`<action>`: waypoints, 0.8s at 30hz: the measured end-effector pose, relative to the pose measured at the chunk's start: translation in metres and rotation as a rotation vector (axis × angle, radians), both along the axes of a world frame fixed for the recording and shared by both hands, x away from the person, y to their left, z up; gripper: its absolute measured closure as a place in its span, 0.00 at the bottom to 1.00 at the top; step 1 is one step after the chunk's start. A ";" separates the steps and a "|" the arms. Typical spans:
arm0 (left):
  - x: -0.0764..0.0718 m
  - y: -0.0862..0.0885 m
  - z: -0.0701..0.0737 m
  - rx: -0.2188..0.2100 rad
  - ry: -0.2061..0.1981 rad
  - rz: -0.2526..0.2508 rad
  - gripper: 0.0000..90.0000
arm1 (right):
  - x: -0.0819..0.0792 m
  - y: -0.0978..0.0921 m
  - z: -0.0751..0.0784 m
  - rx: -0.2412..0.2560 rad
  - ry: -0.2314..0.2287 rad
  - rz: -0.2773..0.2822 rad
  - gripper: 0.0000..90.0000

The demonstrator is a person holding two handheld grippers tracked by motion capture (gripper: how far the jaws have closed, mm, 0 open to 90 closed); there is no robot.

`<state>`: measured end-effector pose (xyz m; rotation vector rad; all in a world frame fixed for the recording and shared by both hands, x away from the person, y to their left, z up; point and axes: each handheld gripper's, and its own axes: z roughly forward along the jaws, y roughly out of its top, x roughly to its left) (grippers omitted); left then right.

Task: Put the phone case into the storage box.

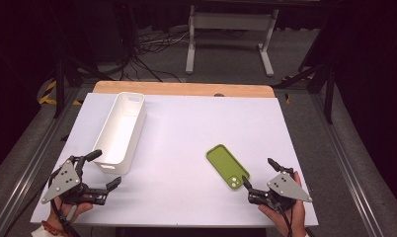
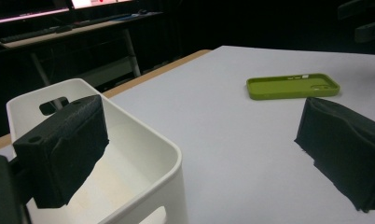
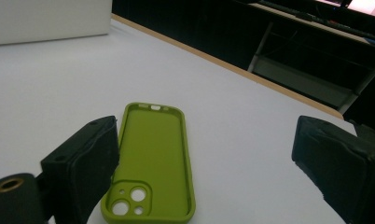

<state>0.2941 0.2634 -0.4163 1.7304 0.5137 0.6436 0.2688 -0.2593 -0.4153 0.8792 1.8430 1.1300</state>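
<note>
The left gripper (image 1: 103,169) is hovering wide open and empty beside the near end of the long white plastic bin (image 1: 120,131). The thin lime-green silicone phone case (image 1: 227,166) is lying flat on the white surface (image 1: 186,123), camera end toward the right gripper (image 1: 258,172), also gaping empty. Pinching that low, flexible rim may be risking a slip or buckle.

My left tool (image 2: 199,154) is spread wide and holds nothing — one jaw hangs over the near end of the white bin (image 2: 143,154), the other over bare white counter (image 2: 232,121). Farther off lies the green phone case (image 2: 293,86), open side up, well apart from the bin.
</note>
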 end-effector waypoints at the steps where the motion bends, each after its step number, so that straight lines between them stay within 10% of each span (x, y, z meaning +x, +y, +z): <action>1: 0.000 -0.002 -0.001 0.003 0.001 -0.001 0.03 | 0.000 0.000 -0.001 0.000 0.002 0.001 0.09; 20: 0.001 -0.012 -0.008 0.039 0.008 -0.058 0.04 | 0.018 -0.005 0.000 0.045 0.094 0.030 0.21; 24: 0.003 -0.012 -0.009 0.051 0.007 -0.056 0.04 | 0.032 0.001 0.005 0.013 0.161 0.062 0.44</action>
